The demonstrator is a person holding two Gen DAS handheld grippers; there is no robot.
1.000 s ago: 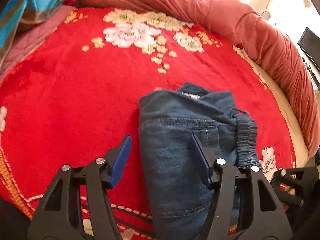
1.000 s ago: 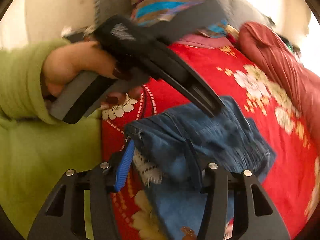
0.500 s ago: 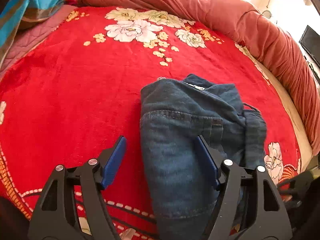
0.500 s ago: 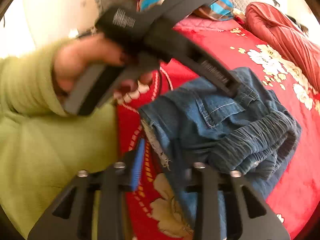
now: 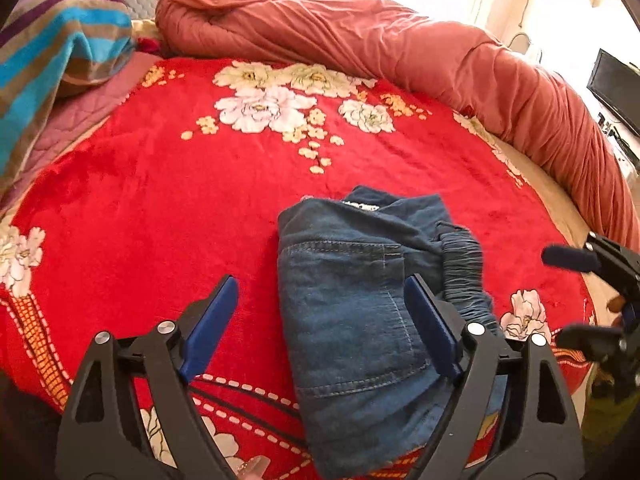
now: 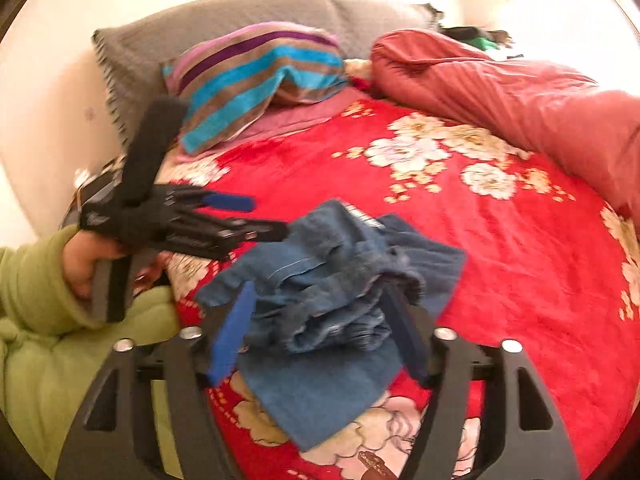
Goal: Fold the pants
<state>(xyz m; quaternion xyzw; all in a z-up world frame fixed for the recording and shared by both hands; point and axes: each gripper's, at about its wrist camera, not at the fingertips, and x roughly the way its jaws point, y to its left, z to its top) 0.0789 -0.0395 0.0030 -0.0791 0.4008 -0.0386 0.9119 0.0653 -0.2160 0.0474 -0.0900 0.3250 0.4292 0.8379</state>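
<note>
The blue denim pants (image 5: 360, 312) lie folded into a thick bundle on the red flowered blanket (image 5: 160, 200) near the bed's front edge; they also show in the right wrist view (image 6: 328, 280). My left gripper (image 5: 320, 312) is open and empty, hovering just above the bundle's near-left part. My right gripper (image 6: 316, 320) is open, its fingers straddling the bundle's bunched waistband end without gripping it. The right gripper shows at the far right of the left wrist view (image 5: 592, 296), and the left gripper at the left of the right wrist view (image 6: 256, 216).
A rolled salmon-red duvet (image 5: 400, 48) runs along the far and right side of the bed. A striped towel (image 5: 60, 48) over a grey pillow (image 6: 200, 28) lies at the head. A green-sleeved arm (image 6: 32, 300) holds the left gripper. A dark screen (image 5: 616, 84) stands right.
The right gripper has let the pants down onto the blanket and pulled back, now open over the waistband end. The left gripper has drawn back and up a little, staying open.
</note>
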